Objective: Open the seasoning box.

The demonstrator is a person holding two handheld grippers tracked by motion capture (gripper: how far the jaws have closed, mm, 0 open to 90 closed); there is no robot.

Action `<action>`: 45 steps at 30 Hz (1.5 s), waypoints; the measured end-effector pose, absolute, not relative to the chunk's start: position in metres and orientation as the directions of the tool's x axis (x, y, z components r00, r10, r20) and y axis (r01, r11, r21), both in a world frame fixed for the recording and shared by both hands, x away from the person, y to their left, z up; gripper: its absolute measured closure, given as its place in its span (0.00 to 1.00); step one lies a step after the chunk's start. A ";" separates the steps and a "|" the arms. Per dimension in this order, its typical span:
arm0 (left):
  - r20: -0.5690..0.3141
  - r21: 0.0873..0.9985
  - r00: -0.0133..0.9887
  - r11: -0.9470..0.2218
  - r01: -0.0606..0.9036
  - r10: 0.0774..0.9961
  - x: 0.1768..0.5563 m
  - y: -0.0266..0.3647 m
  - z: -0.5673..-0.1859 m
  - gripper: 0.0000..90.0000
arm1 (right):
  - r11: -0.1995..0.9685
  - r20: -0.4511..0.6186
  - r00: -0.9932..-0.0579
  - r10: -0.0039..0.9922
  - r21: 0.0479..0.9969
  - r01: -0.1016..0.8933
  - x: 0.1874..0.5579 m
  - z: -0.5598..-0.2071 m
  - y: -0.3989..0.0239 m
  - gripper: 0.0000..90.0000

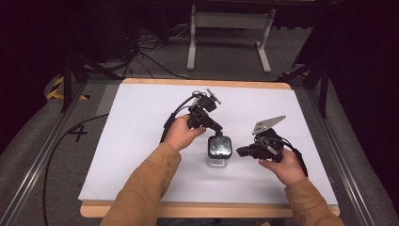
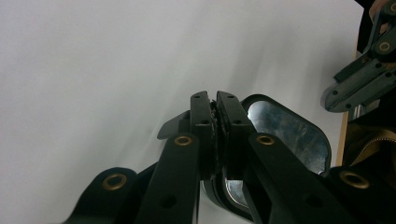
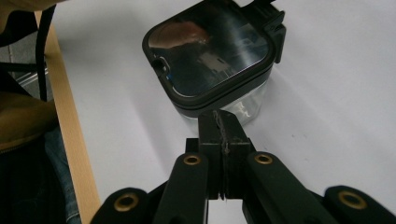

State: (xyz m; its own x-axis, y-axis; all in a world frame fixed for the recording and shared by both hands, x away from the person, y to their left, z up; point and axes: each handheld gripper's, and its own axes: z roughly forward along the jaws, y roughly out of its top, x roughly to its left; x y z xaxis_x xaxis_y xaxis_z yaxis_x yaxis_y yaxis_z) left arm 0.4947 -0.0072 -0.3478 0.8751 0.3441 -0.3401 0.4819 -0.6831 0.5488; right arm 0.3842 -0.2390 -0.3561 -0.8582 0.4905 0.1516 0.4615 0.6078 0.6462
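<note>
Partly hidden behind both closed tools [image 2: 215, 109] [image 3: 225, 128] sits a lidded container [image 3: 212, 51].

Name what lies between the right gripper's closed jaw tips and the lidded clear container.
Nothing. In the right gripper view, the right gripper stops just short of the container, with only a sliver of bare white table between them.

A black "4" is marked on the grey floor [image 1: 28, 141]
</note>
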 end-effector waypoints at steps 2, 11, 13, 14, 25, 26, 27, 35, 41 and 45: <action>-0.340 0.544 0.874 -0.686 0.483 0.347 0.495 -0.007 -0.347 0.96 | 0.620 0.153 -0.860 0.486 0.633 0.463 0.383 -0.358 -0.236 1.00; -0.351 0.538 0.872 -0.689 0.485 0.340 0.496 -0.007 -0.347 0.96 | 0.644 0.155 -0.869 0.469 0.613 0.457 0.383 -0.363 -0.230 1.00; -0.354 0.535 0.870 -0.689 0.489 0.343 0.496 -0.007 -0.347 0.96 | 0.646 0.147 -0.871 0.468 0.616 0.451 0.383 -0.364 -0.230 1.00; -0.353 0.538 0.871 -0.688 0.488 0.342 0.496 -0.007 -0.347 0.96 | 0.647 0.144 -0.872 0.469 0.616 0.449 0.382 -0.364 -0.229 1.00; -0.355 0.542 0.867 -0.679 0.495 0.349 0.496 -0.007 -0.348 0.96 | 0.649 0.143 -0.880 0.452 0.624 0.435 0.381 -0.364 -0.224 1.00; -0.358 0.536 0.868 -0.685 0.493 0.344 0.496 -0.007 -0.347 0.96 | 0.649 0.143 -0.880 0.452 0.624 0.435 0.381 -0.364 -0.224 1.00; -0.360 0.528 0.865 -0.688 0.498 0.349 0.495 -0.007 -0.346 0.96 | 0.647 0.139 -0.879 0.456 0.627 0.435 0.381 -0.364 -0.224 1.00; -0.292 0.566 0.876 -0.669 0.482 0.384 0.487 -0.006 -0.339 0.93 | 0.638 0.134 -0.885 0.446 0.646 0.419 0.378 -0.361 -0.223 1.00; -0.240 0.652 0.887 -0.612 0.449 0.395 0.473 0.015 -0.314 0.95 | 0.615 0.138 -0.883 0.449 0.669 0.418 0.379 -0.356 -0.226 1.00; -0.207 0.677 0.893 -0.600 0.425 0.399 0.456 0.028 -0.301 0.99 | 0.600 0.130 -0.885 0.446 0.690 0.404 0.379 -0.351 -0.226 1.00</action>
State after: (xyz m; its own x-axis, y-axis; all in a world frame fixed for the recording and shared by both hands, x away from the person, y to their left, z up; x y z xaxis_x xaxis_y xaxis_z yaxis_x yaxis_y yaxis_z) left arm 0.4563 0.0281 -0.3015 0.8934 0.3986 -0.2074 0.4251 -0.6002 0.6775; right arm 0.3794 -0.2265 -0.3506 -0.8853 0.4463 0.1304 0.4042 0.6001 0.6903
